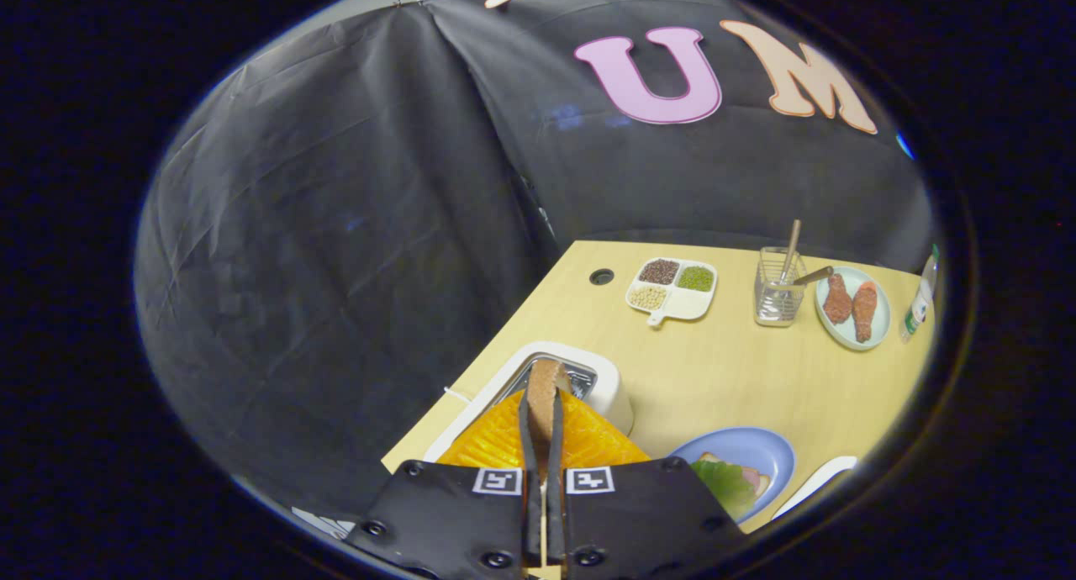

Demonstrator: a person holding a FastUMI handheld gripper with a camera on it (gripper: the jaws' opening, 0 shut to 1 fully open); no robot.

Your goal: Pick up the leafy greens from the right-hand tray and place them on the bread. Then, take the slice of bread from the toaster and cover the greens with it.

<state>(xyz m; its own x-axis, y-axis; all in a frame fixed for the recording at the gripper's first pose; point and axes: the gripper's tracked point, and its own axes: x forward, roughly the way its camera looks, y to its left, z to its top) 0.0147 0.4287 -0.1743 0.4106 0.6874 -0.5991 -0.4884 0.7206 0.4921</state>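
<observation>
A slice of bread stands on edge between my two fingers, and my gripper is shut on it. The slice is just above the slot of the white toaster, which lies right under the fingers. To the right of the fingers sits a blue plate holding a bread slice with leafy greens and a pink ham piece on top.
Farther across the wooden table are a white divided dish of beans, a clear utensil holder, a pale plate with two meat pieces and a bottle. A white tray edge lies beside the blue plate.
</observation>
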